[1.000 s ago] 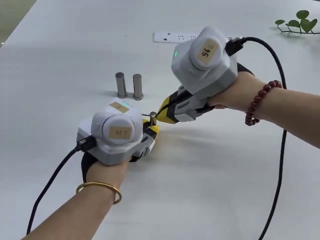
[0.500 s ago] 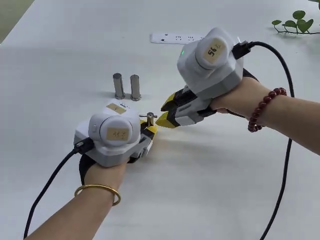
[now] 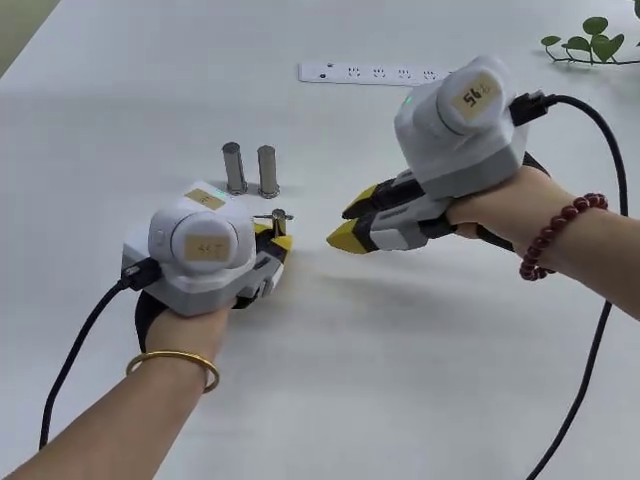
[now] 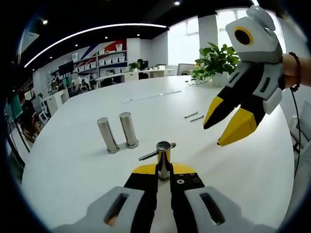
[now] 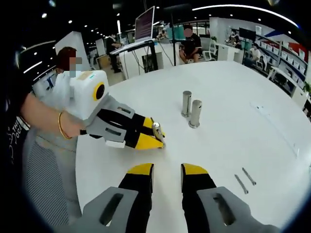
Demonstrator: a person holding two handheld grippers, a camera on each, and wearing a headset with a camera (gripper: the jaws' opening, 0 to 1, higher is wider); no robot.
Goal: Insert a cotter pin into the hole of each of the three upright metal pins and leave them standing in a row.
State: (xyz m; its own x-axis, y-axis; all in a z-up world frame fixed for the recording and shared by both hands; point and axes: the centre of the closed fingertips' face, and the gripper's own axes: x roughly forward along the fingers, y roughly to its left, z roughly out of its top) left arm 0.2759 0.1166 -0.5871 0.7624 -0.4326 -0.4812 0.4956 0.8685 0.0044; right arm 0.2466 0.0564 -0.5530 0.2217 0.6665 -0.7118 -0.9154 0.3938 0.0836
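My left gripper (image 3: 277, 240) (image 4: 164, 171) is shut on an upright metal pin (image 3: 279, 223) (image 4: 164, 154), which has a cotter pin (image 4: 148, 156) pushed through the hole near its top. My right gripper (image 3: 345, 226) (image 5: 165, 171) hovers open and empty a short way to the right of that pin, jaws pointing at it. It also shows in the left gripper view as the right gripper (image 4: 215, 135). Two more metal pins (image 3: 233, 167) (image 3: 267, 171) stand side by side just behind the left gripper. No cotter pin is visible in them.
Two loose cotter pins (image 4: 191, 115) (image 5: 240, 183) lie on the white table, far side from the left gripper. A white power strip (image 3: 370, 73) lies at the back and a green plant (image 3: 590, 40) at the back right. Cables trail from both grippers.
My right gripper let go at the held pin, opened and drew back to the right. The left gripper, still holding the pin, shifted a little to the left.
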